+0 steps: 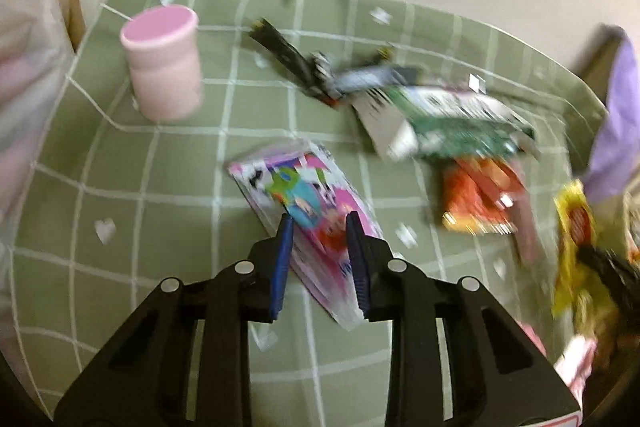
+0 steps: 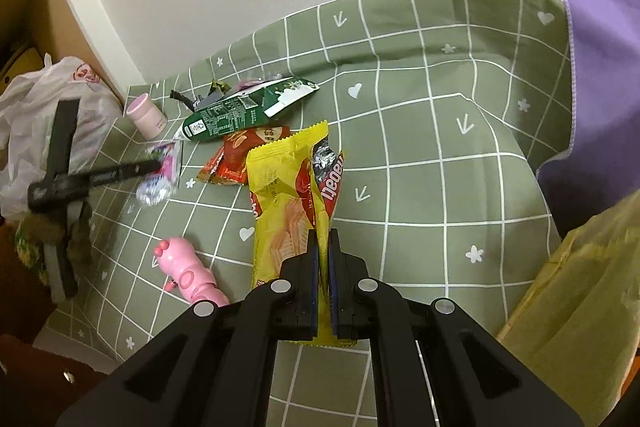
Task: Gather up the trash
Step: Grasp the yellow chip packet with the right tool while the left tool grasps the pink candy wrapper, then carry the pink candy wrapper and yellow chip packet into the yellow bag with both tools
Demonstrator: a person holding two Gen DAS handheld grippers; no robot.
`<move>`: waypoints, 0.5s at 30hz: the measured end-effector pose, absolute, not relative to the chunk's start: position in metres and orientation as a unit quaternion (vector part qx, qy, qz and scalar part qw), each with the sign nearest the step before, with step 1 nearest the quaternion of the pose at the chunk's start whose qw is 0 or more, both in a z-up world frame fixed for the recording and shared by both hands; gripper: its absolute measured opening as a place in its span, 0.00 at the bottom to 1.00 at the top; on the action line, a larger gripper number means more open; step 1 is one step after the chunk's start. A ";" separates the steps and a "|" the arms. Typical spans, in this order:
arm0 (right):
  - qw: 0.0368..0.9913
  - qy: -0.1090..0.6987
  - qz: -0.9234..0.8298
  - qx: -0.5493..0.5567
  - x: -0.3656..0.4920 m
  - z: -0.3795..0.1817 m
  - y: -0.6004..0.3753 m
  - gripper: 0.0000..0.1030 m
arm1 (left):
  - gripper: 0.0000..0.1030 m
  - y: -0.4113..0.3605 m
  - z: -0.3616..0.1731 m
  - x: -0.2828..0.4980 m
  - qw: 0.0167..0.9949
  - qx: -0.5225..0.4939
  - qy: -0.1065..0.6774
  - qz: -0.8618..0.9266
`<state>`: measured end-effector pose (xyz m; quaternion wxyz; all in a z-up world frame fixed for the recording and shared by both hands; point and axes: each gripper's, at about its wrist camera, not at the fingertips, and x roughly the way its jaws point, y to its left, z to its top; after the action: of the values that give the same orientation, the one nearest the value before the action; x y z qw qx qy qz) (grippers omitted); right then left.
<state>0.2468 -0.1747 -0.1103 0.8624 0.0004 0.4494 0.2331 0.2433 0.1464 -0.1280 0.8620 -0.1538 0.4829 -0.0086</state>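
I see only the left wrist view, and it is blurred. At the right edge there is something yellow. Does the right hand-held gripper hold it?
Observer: Yes. The right hand-held gripper is shut on a yellow wafer wrapper, near its lower end.
Operator: Is the wrapper already opened?
Observer: Yes. Its top end is torn open and the silver lining shows.
Operator: Is there any bag on that side?
Observer: A yellowish bag shows at the right edge of the green cloth. I cannot tell if it is open.
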 end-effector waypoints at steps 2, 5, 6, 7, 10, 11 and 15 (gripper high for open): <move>0.863 0.448 0.235 0.004 0.246 -0.110 -0.177 0.06 | 0.25 0.145 -0.127 0.232 0.856 -0.172 0.486 -0.041; 0.861 0.447 0.242 0.003 0.243 -0.110 -0.176 0.06 | 0.38 0.147 -0.121 0.223 0.858 -0.181 0.479 -0.045; 0.861 0.447 0.244 0.001 0.242 -0.111 -0.175 0.06 | 0.44 0.149 -0.119 0.221 0.861 -0.181 0.474 -0.035; 0.860 0.446 0.246 -0.001 0.239 -0.111 -0.174 0.06 | 0.44 0.154 -0.118 0.224 0.864 -0.186 0.468 -0.016; 0.860 0.445 0.249 -0.008 0.233 -0.112 -0.173 0.06 | 0.45 0.171 -0.119 0.237 0.862 -0.223 0.454 0.029; 0.860 0.446 0.249 -0.007 0.230 -0.112 -0.174 0.06 | 0.46 0.175 -0.120 0.245 0.861 -0.225 0.453 0.041; 0.862 0.443 0.247 -0.005 0.219 -0.109 -0.180 0.06 | 0.46 0.166 -0.134 0.278 0.858 -0.162 0.484 0.064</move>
<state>0.2193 -0.1804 -0.1088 0.8619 -0.0052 0.4427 0.2473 0.2781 0.1660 -0.1336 0.8575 -0.1616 0.4842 0.0639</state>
